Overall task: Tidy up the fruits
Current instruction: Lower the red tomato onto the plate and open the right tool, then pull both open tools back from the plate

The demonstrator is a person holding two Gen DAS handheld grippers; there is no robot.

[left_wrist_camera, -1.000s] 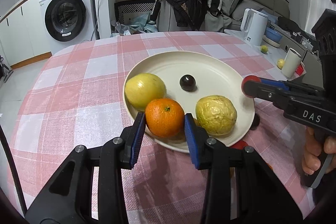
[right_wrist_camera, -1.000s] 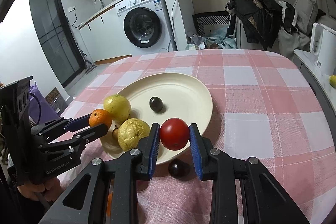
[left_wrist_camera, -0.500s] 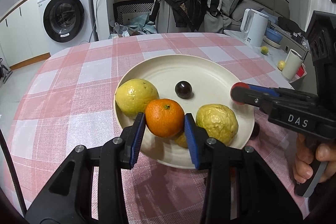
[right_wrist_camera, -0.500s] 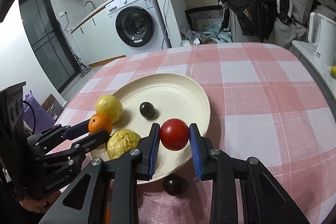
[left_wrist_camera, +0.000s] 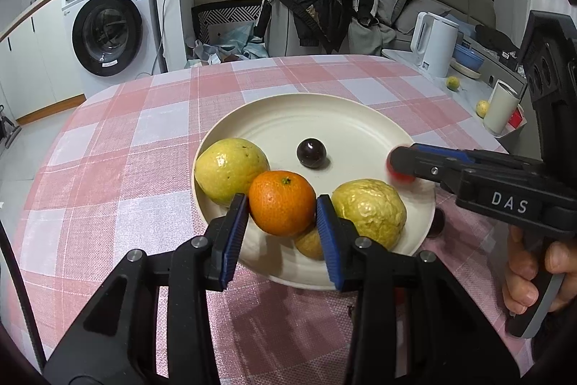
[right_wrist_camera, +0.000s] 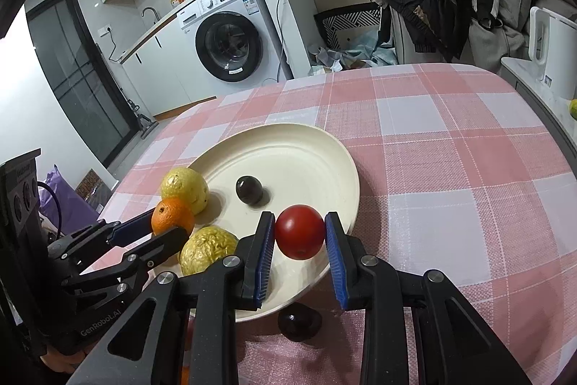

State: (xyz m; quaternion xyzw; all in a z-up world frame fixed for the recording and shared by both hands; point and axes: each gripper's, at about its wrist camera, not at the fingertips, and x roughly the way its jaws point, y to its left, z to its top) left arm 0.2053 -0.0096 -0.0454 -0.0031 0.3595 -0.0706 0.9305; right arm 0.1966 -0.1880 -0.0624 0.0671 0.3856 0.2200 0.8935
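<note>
Left claw (left_wrist_camera: 283, 226), black with blue pads, pinches a round orange mandarin (left_wrist_camera: 282, 202) from both sides, over the near rim of the round cream plate (left_wrist_camera: 346, 118). Right claw (right_wrist_camera: 299, 253) pinches a round red tomato (right_wrist_camera: 300, 231) over the plate's right edge.

On the plate: a smooth yellow-green fruit (left_wrist_camera: 230, 171) at left, touching the mandarin; a wrinkled yellow fruit (left_wrist_camera: 368, 211) at right; a small dark round fruit (left_wrist_camera: 311, 152) near the centre, apart from the others. A smaller yellowish fruit (left_wrist_camera: 310, 242) sits partly hidden below the mandarin.

Another small dark fruit (right_wrist_camera: 299, 322) lies on the bench's pink-and-white checked cloth (right_wrist_camera: 450, 168), just beside the plate's near rim.
</note>
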